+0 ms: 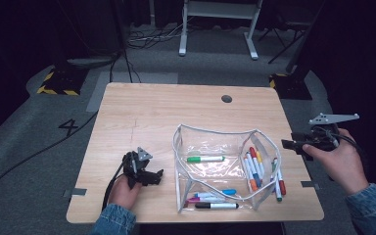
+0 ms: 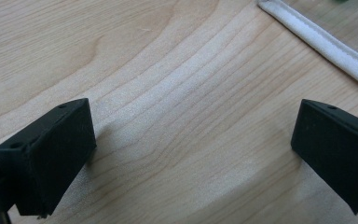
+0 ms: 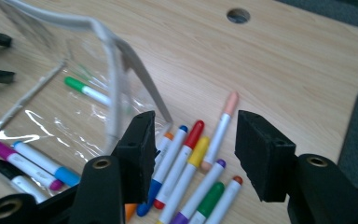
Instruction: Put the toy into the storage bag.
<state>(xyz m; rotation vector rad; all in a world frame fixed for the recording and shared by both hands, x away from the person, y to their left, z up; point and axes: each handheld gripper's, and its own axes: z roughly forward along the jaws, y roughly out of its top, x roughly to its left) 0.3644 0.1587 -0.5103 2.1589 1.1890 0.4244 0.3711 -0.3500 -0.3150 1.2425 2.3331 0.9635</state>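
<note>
High view: clear pouch (image 1: 210,142) holds green marker (image 1: 205,159).

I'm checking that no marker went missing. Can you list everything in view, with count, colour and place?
table: one, light wood, round hole near the far edge
pouch: one, clear with white trim, open, right of centre
green marker: one, inside the pouch
near markers: three, blue, magenta, black, at the pouch's near edge
right markers: about eight, mixed colours, in a bunch at the pouch's right end
desk frame: one, white, on the floor beyond the table
left claw: open, resting on the table left of the pouch
right claw: open, nothing between the jaws, off the table's right edge
</note>
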